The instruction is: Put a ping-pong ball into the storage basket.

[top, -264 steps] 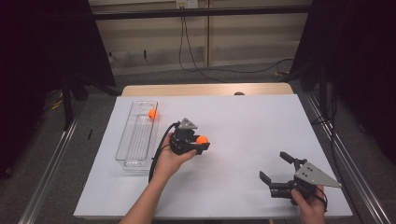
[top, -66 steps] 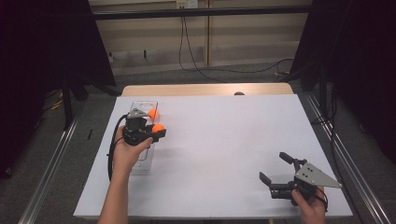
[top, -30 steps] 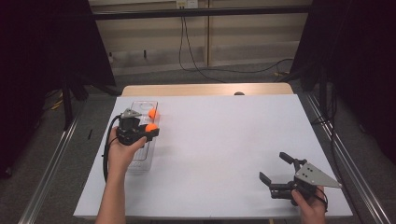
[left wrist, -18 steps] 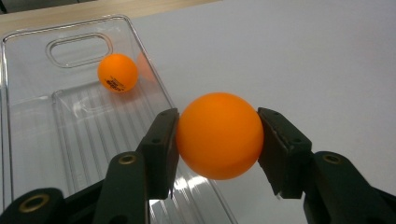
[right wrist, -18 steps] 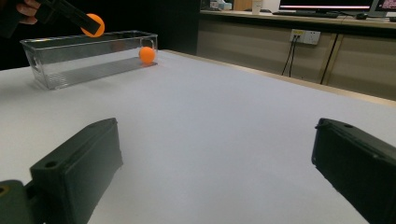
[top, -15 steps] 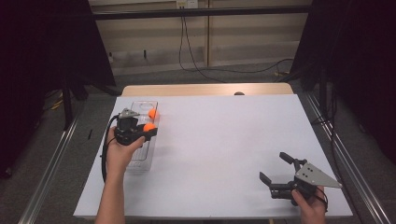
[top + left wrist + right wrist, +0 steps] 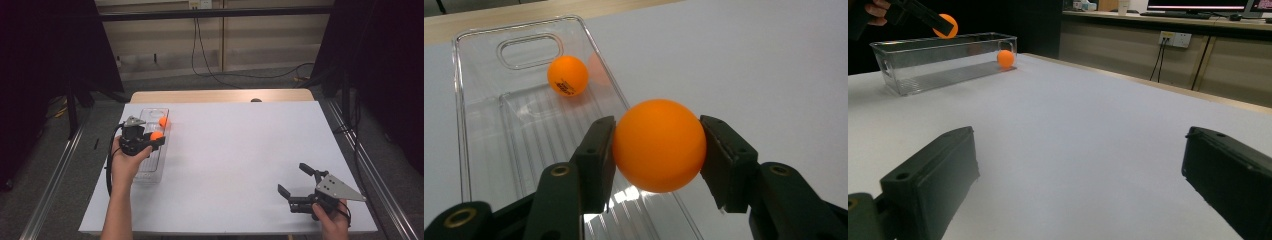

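My left gripper [image 7: 156, 137] [image 7: 658, 150] is shut on an orange ball [image 7: 156, 135] [image 7: 659, 145], both pads pressing its sides. It hovers over the right edge of a clear plastic bin [image 7: 150, 165] [image 7: 484, 125] at the table's left. A second orange ball [image 7: 163, 121] [image 7: 567, 75] lies inside the bin at its far end. In the right gripper view, the bin [image 7: 923, 70] stands far off with the inner ball [image 7: 1005, 58] and the held ball [image 7: 946, 25] above its rim. My right gripper [image 7: 295, 185] [image 7: 1078, 170] rests open near the table's front right, with nothing between its jaws.
The white table [image 7: 240, 145] spreads wide between the two grippers. A wooden strip [image 7: 220, 95] runs along its far edge. Cables [image 7: 210, 55] lie on the floor beyond, and metal rails [image 7: 55, 165] flank the table.
The left gripper carried the ball leftward from the table's middle to above the bin. Over the last second nothing has visibly moved. The right gripper has stayed put.
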Demonstrator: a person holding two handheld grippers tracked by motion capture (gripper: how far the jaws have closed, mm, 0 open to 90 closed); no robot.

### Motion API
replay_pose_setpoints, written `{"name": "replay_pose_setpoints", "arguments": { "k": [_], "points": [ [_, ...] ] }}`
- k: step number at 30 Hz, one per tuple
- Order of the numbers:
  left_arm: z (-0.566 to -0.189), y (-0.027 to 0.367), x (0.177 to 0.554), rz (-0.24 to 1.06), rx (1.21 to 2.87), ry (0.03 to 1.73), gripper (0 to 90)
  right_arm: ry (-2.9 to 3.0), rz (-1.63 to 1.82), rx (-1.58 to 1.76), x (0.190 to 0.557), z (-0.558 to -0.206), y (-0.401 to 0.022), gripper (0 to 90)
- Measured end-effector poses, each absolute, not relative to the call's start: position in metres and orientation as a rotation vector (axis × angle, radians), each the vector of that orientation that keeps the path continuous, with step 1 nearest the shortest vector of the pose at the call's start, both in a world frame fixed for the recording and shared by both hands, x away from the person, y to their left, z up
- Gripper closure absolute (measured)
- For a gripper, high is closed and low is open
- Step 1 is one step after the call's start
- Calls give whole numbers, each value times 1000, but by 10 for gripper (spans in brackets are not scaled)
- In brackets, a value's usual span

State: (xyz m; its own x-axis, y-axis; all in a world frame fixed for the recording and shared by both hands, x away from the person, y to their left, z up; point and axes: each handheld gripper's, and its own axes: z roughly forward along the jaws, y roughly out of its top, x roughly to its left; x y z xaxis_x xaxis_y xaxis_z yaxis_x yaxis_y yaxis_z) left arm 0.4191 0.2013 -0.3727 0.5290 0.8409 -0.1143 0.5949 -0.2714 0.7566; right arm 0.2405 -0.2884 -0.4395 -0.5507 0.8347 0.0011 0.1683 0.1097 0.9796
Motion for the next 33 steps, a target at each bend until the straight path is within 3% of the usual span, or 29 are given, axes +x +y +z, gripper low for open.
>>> {"name": "replay_pose_setpoints", "arguments": {
  "k": [33],
  "points": [
    [-377,215,421,432,1974,1223,507,1812,1479,977,240,-440,-289,10]
  ]
}}
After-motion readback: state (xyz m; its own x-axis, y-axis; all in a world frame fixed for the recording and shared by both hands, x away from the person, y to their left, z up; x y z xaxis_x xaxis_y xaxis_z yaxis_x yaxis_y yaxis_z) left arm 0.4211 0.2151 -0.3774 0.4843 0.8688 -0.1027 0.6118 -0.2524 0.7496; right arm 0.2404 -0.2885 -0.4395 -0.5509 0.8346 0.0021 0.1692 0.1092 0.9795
